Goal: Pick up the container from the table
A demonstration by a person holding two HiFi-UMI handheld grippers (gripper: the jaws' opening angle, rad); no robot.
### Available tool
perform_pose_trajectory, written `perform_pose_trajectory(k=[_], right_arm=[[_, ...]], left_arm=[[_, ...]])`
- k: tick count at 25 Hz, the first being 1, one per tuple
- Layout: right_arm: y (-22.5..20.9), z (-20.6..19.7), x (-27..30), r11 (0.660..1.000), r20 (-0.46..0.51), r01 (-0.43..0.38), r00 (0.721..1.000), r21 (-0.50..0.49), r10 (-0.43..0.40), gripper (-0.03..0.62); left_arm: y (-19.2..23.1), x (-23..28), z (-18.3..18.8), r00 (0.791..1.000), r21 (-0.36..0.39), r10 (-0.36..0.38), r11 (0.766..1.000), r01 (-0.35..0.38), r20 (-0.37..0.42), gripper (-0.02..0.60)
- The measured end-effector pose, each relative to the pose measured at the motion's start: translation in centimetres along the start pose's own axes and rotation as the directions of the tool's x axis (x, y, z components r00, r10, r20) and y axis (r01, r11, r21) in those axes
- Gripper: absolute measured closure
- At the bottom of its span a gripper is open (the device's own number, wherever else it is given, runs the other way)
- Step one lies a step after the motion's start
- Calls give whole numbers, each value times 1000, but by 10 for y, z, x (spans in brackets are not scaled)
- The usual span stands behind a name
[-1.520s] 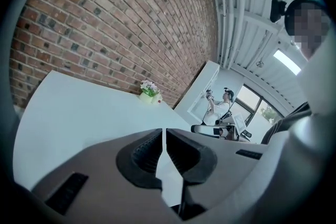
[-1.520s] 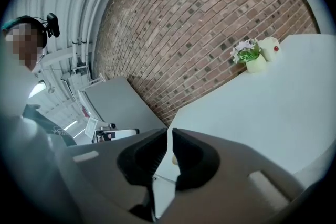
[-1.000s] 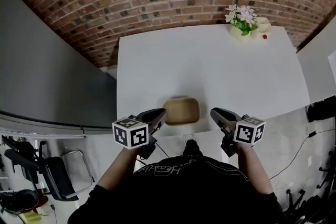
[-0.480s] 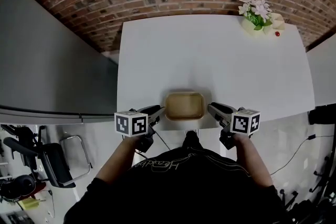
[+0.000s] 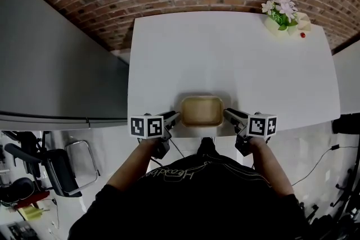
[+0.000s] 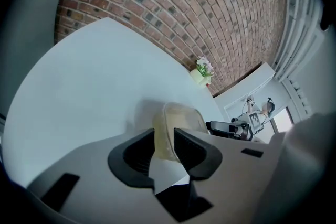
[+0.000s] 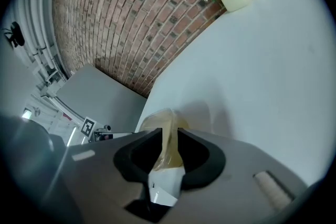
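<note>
At the near edge of the white table, the tan container sat between your two tools, well apart from the flower pot at the far right corner. It appeared to rest on the tabletop, though no view showed clearly whether its base had left the surface.

Your left gripper had its jaws drawn in on the container's left wall. The left gripper view showed that wall filling the narrow gap between them. Your right gripper was likewise clamped on the right wall, a thin pale edge pinched between its jaws in the right gripper view. You therefore had a two-sided hold, taken at the rim, not under the base.

That hold was the main risk. The wall looked thin and possibly flexible, so it could have buckled or slid out of one set of jaws once it took the weight. If one hand had risen faster than the other, the container would have tilted, twisted in the pinch and perhaps torn free. Pulling your hands apart or pushing them together during the lift would have bent the walls and loosened both grips.

The container also lay just beside the near edge, so a slip towards you would likely have sent it to the floor, not back onto the table. Whether it held anything could not be told.
</note>
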State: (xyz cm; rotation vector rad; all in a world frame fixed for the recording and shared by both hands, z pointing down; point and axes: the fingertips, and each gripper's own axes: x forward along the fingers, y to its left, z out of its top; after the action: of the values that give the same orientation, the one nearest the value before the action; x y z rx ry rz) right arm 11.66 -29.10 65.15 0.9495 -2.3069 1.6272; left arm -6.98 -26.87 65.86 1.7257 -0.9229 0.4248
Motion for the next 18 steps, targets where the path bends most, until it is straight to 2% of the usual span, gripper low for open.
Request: perform_pose_trajectory(k=[6, 11, 18], right_arm=[[-2, -8, 10, 1000, -13, -1, 1000, 29, 1, 513], [-6, -10, 11, 997, 4, -6, 1000, 78, 6, 513], [-8, -9, 11, 994, 27, -17, 1000, 112, 14, 514]], left_arm=[[6, 4, 0, 1000, -41, -11, 999, 11, 2, 486], [-1, 9, 1, 999, -45, -38, 998, 38, -5, 486], [0, 17, 1, 999, -59, -31, 998, 30, -15, 486]])
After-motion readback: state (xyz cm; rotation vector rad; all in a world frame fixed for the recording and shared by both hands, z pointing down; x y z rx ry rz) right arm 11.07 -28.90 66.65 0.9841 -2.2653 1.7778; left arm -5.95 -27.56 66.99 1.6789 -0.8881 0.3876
